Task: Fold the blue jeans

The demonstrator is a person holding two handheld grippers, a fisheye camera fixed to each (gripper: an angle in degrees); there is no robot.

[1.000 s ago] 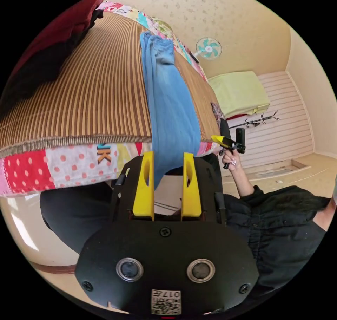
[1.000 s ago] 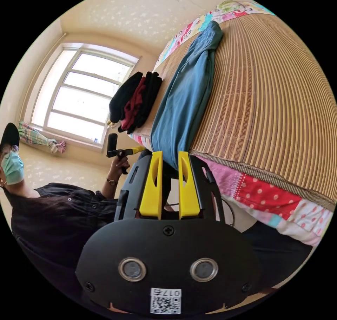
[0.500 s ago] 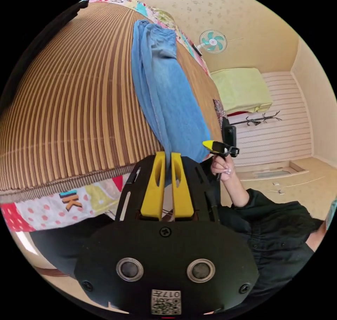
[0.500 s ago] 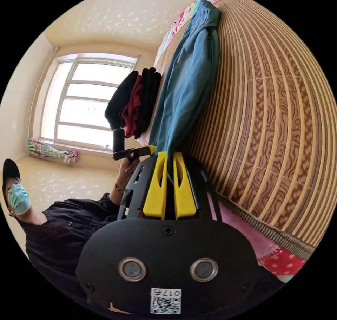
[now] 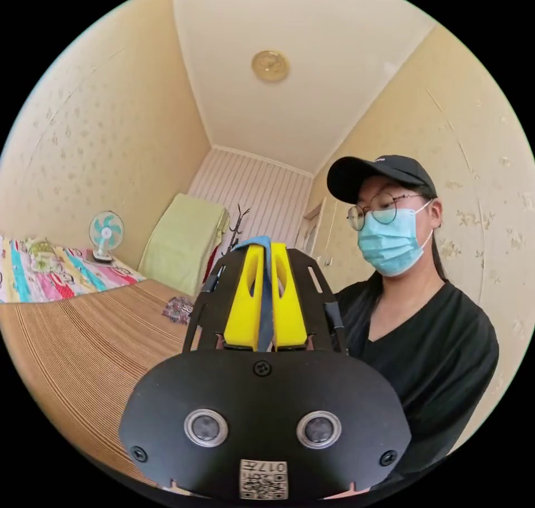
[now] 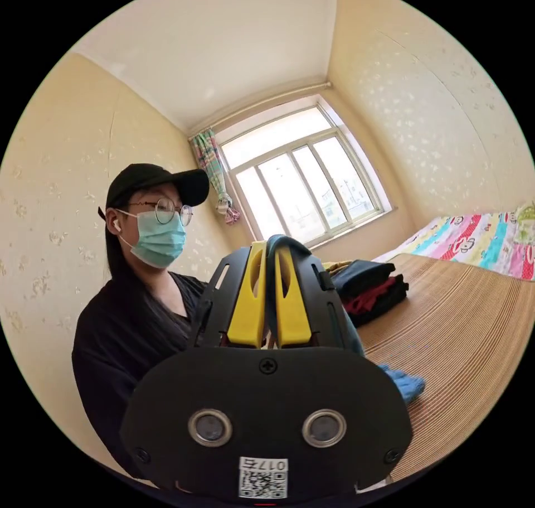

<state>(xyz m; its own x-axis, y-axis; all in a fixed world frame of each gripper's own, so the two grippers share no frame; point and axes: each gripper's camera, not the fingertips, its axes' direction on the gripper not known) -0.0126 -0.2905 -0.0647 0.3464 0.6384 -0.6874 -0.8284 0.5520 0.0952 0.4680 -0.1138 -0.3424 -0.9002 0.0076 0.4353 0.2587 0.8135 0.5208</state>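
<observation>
— Any room?
— My striped mat [image 6: 473,329] lies bare past the stacked clothes [image 6: 370,290].
— The jeans?
— My left gripper [image 5: 266,251] and right gripper [image 6: 272,251] each clamp a blue jeans [image 6: 404,384] fold, lifted above it.

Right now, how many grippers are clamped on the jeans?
2. The left gripper is shut on a blue jeans edge; the right gripper is shut on another, denim trailing onto the mat beside it. Most of the garment is hidden.

Left gripper [image 5: 265,251] jaws closed on blue jeans [image 5: 264,285], striped mat [image 5: 83,352] beside, person [image 5: 423,329] behind.
</observation>
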